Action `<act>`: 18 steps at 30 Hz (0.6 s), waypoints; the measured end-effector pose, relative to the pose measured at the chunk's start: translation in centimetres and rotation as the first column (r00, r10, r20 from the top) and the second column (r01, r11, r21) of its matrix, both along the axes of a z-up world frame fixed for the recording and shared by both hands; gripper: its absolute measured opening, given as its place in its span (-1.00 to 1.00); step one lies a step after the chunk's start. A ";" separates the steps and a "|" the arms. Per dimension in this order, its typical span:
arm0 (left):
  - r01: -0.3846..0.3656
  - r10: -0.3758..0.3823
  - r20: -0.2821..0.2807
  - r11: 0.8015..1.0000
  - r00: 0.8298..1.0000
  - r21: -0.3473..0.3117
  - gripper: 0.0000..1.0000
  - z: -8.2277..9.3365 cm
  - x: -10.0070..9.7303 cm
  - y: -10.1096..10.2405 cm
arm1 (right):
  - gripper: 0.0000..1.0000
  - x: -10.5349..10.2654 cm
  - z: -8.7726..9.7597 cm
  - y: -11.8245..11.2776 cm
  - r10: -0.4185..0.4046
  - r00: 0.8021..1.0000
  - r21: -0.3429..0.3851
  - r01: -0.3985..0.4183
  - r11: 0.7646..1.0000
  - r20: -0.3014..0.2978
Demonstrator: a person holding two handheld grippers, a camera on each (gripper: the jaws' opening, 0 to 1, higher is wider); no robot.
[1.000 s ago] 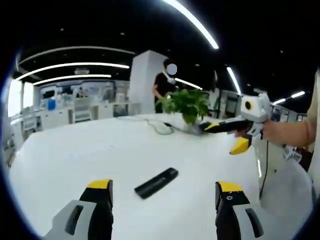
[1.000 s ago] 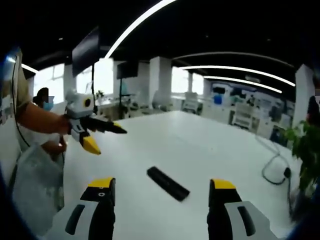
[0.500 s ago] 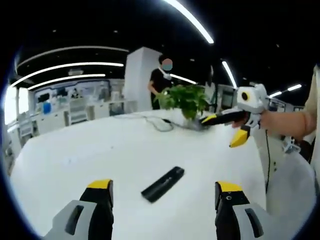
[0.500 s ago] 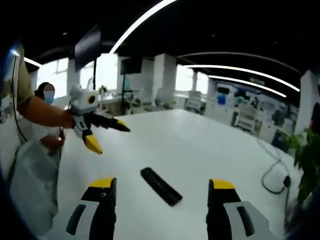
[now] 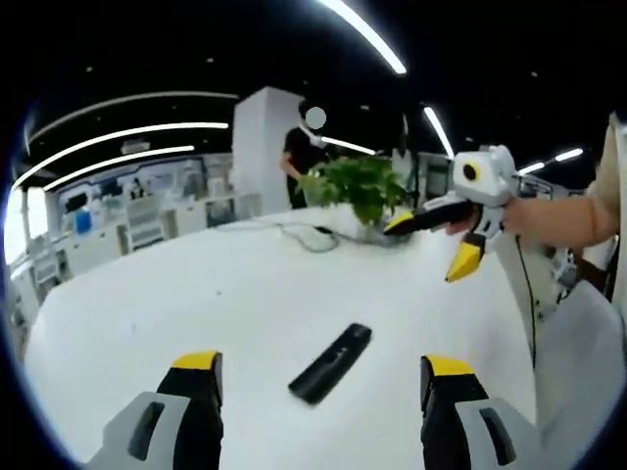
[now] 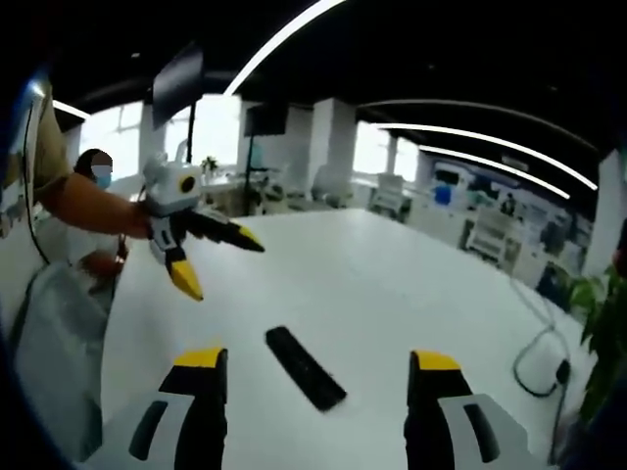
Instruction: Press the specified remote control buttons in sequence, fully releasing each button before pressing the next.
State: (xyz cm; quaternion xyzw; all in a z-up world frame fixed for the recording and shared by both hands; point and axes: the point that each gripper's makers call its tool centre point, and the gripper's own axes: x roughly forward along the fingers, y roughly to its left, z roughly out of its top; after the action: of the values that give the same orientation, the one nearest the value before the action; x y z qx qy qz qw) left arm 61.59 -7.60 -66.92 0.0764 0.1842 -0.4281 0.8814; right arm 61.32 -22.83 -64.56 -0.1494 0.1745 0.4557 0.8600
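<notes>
**A:** Status, near to far?

**B:** Left tool (image 5: pixel 319 377) has its jaws spread wide, nothing between them. Right tool (image 6: pixel 312 374) is the same: spread, empty. Both hang above the white bench (image 5: pixel 176 304), clear of it.

**A:** Remote?

**B:** The black remote (image 5: pixel 331 363) lies flat on the bench, just past the tips and roughly centred between the jaws in both views. It's skewed to each tool's axis. Nothing touches it. No button is pressed, so I'd say the sequence hasn't begun.

**A:** Why hold off like that?

**B:** My read: two tools aimed at it from opposite sides keep it in both cameras, which the task wants. Spread jaws look wrong for poking a button, though. One tip, or jaws brought together, would suit better. Button faces are too small to make out.

**A:** What does one view give that the other lacks?

**B:** The left gripper view catches the right tool from the side, up right, held in a hand (image 5: pixel 549 217), jaws visibly apart. Farther back: a potted plant (image 5: pixel 358 186), a cable (image 5: pixel 304 238) on the bench, a person standing.

**A:** And the right gripper view?

**B:** It has the left tool at upper left, also spread, with a forearm (image 6: pixel 93 208) behind it, then bright windows. The plant sits at the right edge, the cable loop nearby.
</notes>
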 end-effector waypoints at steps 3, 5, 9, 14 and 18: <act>0.001 -0.001 0.002 1.000 1.000 0.004 0.70 -0.1 0.4 0.1 | 0.48 0.3 0.0 0.1 0.014 1.000 -0.008 -0.014 1.000 0.001; 0.002 -0.002 0.002 1.000 1.000 0.008 0.70 -0.1 0.7 0.2 | 0.48 0.3 -0.1 0.3 0.027 1.000 -0.015 -0.027 1.000 0.001; 0.009 -0.009 0.003 1.000 1.000 0.019 0.70 -0.2 1.0 0.2 | 0.35 0.4 -0.5 0.3 0.052 0.998 -0.033 -0.053 0.998 -0.017; 0.013 -0.013 0.001 1.000 1.000 0.026 0.70 -0.5 1.3 0.3 | 0.33 1.2 -0.7 0.1 0.044 0.999 -0.039 -0.044 0.998 -0.011; 0.018 -0.018 -0.006 1.000 1.000 0.023 0.70 -0.7 1.3 0.1 | 0.33 1.4 -1.2 0.2 0.061 0.998 -0.051 -0.062 0.997 -0.017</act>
State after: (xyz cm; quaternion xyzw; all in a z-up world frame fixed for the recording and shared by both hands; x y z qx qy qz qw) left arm 62.90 -7.52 -67.63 0.0869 0.1912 -0.4340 0.8761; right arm 62.68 -22.61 -65.73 -0.1732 0.1880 0.4786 0.8400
